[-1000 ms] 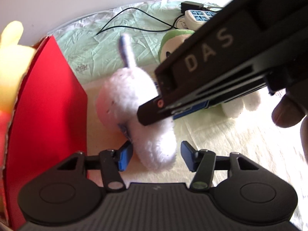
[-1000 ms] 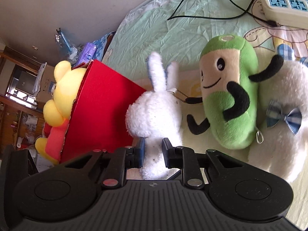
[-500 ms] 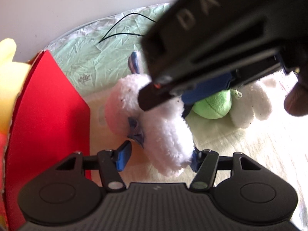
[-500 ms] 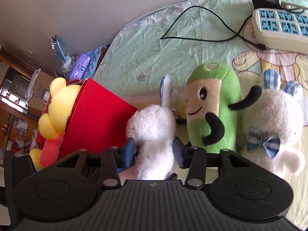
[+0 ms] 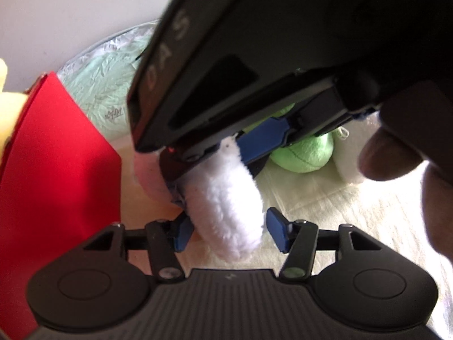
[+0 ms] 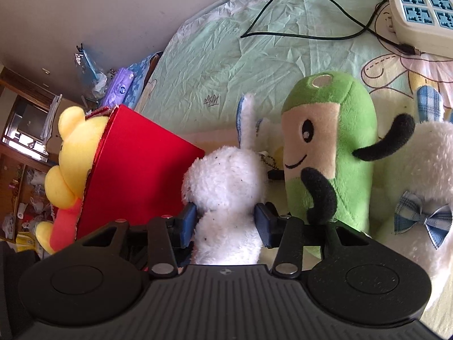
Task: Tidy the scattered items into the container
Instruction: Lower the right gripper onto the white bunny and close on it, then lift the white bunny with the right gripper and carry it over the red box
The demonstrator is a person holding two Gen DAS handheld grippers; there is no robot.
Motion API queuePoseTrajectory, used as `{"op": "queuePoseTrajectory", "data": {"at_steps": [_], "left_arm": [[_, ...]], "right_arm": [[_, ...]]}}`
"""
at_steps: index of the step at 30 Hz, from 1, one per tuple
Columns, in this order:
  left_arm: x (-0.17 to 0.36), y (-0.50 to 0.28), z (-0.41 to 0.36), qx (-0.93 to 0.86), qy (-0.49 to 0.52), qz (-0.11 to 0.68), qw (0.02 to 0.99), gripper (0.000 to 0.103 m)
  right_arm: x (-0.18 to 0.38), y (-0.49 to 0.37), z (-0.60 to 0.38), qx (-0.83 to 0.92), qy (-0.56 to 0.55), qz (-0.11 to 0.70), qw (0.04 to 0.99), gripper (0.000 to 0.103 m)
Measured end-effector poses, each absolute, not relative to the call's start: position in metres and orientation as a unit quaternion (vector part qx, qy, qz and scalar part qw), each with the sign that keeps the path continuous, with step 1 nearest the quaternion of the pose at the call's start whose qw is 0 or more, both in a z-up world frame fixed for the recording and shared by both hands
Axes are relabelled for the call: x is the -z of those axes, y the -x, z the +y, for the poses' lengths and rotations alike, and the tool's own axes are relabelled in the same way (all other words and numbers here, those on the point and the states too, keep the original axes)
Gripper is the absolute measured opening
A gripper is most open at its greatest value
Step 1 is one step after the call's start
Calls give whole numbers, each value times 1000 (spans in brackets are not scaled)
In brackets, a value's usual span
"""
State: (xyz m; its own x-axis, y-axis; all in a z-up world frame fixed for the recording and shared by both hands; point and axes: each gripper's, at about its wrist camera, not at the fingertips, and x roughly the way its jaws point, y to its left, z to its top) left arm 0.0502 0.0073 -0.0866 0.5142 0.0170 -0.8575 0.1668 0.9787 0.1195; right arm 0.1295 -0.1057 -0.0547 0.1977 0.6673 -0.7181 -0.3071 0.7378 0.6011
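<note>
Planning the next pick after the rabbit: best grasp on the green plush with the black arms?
Take the green plush across its lower body, below the face, coming down from above. It lies face-up and lengthwise, so its narrower width fits between the pads. The thin black arms would likely slip. The small white rabbit and larger white plush crowd both sides, so drop the fingers into those gaps.

Four plush toys show in the right wrist view: one small white rabbit [image 6: 226,187] at lower centre, one green figure [image 6: 325,153] right of centre, one larger white toy with a plaid bow [image 6: 419,187] at the right edge, and one yellow bear [image 6: 70,153] at the left. There is one red container [image 6: 136,175] left of centre, one power strip [image 6: 419,19] at the upper right, and one black cable [image 6: 297,8] along the top.
</note>
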Motion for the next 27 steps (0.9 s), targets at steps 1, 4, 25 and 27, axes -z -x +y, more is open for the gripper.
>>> {"op": "queuePoseTrajectory", "data": {"at_steps": [1,4,25,27], "left_arm": [[86,-51,8,43,-90,492,865,48],[84,-50,11,38,-91,490,866,33],[-4,19,-7,63,-99,379,918,32],[-21,28,-7,66,-97,358,926,32]], "right_arm": [[54,-128,-107,-321,-166,545,757,41],[51,-120,-113,-316,-167,540,762,32],[-27,-62,-147,-332,-209,422,817,28],[-40,-54,-147,-337,-210,398,827,28]]}}
